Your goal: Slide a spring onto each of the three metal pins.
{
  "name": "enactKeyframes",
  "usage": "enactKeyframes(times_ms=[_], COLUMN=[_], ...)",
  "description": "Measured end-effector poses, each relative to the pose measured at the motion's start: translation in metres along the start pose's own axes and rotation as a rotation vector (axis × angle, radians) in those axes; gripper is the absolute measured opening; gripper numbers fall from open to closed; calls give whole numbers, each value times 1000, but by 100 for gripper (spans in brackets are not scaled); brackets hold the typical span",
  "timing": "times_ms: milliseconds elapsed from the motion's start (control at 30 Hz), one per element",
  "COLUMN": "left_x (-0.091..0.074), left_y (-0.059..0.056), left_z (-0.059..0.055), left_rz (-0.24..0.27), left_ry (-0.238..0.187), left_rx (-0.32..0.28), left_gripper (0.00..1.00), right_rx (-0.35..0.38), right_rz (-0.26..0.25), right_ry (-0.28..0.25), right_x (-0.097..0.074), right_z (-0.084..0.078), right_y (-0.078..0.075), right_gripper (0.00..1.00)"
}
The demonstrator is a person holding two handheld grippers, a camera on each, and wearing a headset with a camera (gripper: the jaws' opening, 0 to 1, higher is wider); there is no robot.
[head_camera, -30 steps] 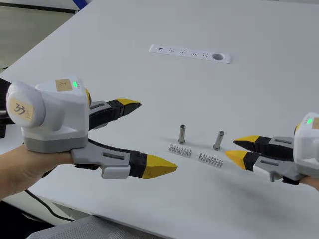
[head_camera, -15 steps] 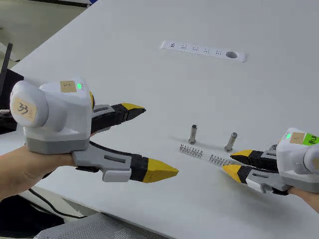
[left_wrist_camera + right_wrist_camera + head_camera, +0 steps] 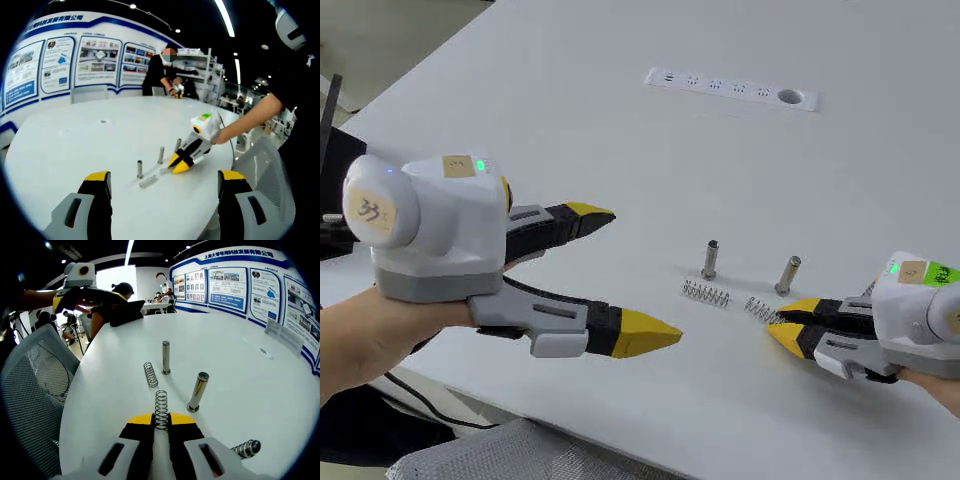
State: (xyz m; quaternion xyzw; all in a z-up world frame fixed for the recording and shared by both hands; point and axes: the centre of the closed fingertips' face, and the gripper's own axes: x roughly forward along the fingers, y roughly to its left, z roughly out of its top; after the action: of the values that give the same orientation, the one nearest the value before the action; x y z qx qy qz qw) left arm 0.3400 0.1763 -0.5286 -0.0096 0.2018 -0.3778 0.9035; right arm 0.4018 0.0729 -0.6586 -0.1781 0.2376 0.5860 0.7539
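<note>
Two bare metal pins [image 3: 710, 258] [image 3: 788, 274] stand upright on the white table [image 3: 570, 120]. One loose spring [image 3: 705, 294] lies flat before the left pin. My right gripper [image 3: 782, 320] is low on the table, shut on the near end of a second spring [image 3: 160, 407], which points towards the right pin [image 3: 196, 390]. A third pin with a spring round it [image 3: 248, 447] is beside that gripper's right jaw. At the left, my left gripper [image 3: 635, 275] hovers open and empty, well short of the pins [image 3: 140, 169].
A white power strip [image 3: 732, 88] lies at the back of the table. The table's front edge runs just below both grippers, with a grey mesh chair [image 3: 30, 390] under it. A person [image 3: 162, 70] works at the far side of the room.
My right gripper has moved in to the right-hand spring and shut on its end. The left gripper has kept its place and stayed open. The head camera has shifted.
</note>
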Motion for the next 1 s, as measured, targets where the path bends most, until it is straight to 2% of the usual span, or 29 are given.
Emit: enactKeyframes(times_ms=[100, 167, 233, 400, 533, 600, 667, 767, 833, 1000], left_x=[1, 2, 4, 8, 15, 21, 25, 33, 38, 49], left_y=[-2, -2, -4, -10, -16, -22, -26, -34, -41, -54], left_z=[5, 8, 11, 13, 15, 17, 17, 19, 25, 32], left_rz=[-3, 2, -4, -14, -35, -50, -63, -72, -96, -132], left_ry=[-15, -15, -11, -10, -18, -41, -40, -31, -48, -52], left_rx=[-2, 24, 33, 45, 25, -3, -8, 10, 16, 47], left_gripper=[89, 86, 85, 85, 79, 77, 77, 72, 68, 66], right_rx=[-7, 3, -23, 20, 3, -16, -39, -72, -85, -131], right_rz=[-8, -14, -1, 8, 19, 32, 48, 83, 114, 158], right_ry=[-8, -3, 7, -21, -23, -34, -35, -43, -56, -87], right_x=[0, 0, -3, -18, -31, -40, -46, -56, -64, -81], right_z=[0, 1, 0, 11, 25, 38, 47, 64, 77, 100], right_y=[1, 1, 5, 7, 9, 11, 14, 24, 33, 53], right_gripper=[11, 11, 11, 11, 11, 11, 11, 11, 11, 11])
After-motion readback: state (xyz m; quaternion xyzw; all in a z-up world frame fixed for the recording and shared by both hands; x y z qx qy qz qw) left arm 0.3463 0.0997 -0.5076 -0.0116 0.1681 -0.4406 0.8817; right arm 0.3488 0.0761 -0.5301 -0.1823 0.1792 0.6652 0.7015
